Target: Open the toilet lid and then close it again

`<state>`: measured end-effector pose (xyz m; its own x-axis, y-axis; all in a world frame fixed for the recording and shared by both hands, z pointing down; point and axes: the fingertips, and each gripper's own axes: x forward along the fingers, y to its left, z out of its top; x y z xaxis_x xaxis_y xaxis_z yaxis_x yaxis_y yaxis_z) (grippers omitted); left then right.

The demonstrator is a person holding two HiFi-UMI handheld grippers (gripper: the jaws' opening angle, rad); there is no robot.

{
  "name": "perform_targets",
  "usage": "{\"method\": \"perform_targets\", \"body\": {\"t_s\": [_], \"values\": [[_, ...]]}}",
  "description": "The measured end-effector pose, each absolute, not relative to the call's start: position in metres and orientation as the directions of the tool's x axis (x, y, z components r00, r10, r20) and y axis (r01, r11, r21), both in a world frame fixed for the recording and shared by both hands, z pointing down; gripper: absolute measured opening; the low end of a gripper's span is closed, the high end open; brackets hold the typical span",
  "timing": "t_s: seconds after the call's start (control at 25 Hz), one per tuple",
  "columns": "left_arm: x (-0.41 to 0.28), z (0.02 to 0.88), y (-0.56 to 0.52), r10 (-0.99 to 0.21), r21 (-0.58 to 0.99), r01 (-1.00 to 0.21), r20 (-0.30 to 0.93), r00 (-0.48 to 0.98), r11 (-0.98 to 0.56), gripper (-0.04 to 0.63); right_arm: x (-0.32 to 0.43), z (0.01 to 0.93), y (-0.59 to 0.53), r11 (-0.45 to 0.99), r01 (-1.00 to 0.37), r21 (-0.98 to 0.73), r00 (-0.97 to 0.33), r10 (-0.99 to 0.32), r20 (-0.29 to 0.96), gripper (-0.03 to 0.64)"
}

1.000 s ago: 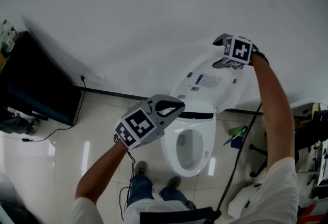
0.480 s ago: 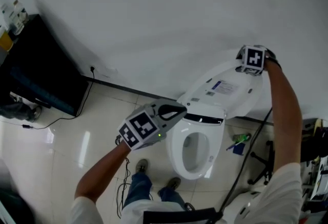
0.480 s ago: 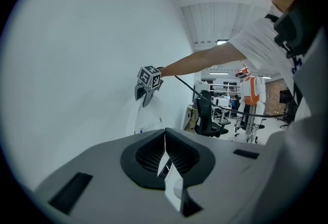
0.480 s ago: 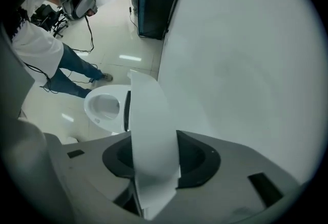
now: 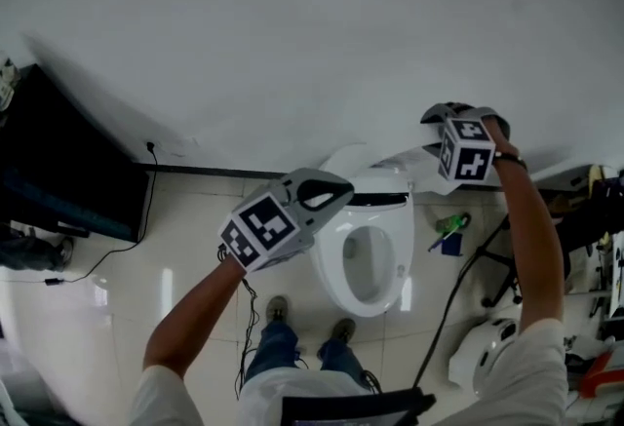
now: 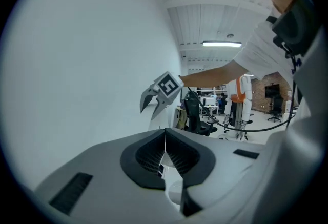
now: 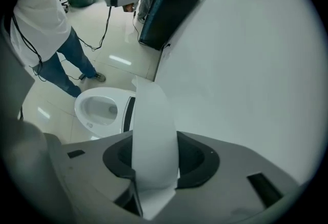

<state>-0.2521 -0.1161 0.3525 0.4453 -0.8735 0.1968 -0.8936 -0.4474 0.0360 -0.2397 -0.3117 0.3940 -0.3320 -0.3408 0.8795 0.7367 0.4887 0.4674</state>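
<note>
The white toilet (image 5: 366, 263) stands against the wall with its lid (image 5: 390, 164) raised and its seat down. My right gripper (image 5: 434, 129) points steeply down at the lid's top edge. In the right gripper view the lid (image 7: 154, 130) runs edge-on between the jaws of that gripper (image 7: 154, 179). They have just been closing and now grip it. My left gripper (image 5: 341, 190) hangs in the air left of the bowl, touching nothing. In its own view that gripper (image 6: 165, 138) is shut and empty, and the right gripper (image 6: 149, 106) shows beyond it.
A black cabinet (image 5: 58, 190) stands against the wall at the left, with a cable on the floor beside it. Small green and blue items (image 5: 448, 224) lie right of the toilet. A white rounded object (image 5: 483, 351) sits at lower right. The person's feet (image 5: 278, 307) are before the bowl.
The right gripper has come lower and nearer in the picture along with the lid's top edge, and the lid now looks shorter. The left gripper has barely shifted.
</note>
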Motion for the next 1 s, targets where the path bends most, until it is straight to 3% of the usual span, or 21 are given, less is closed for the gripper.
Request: {"method": "perform_targets", "body": {"t_s": [0.32,0.48,1.0], "values": [[-0.195,0.378,-0.094,-0.772,0.025,-0.797,0.234,0.591,-0.603,0.003,-0.120,0.440,-0.203,0.396,0.588,0.705,-0.519,-0.484,0.705,0.170],[-0.165,0.395,-0.079,-0.744,0.066,-0.773,0.231,0.627,-0.631,0.003,-0.061,0.486,-0.147,0.377,0.534,0.756,-0.552,-0.522,0.650,0.186],[-0.091,0.477,-0.034,-0.806,0.051,-0.818,0.146,0.574,-0.573,0.003,0.074,0.709,-0.009,0.592,0.446,0.671,-0.553,-0.407,0.727,0.291]]}}
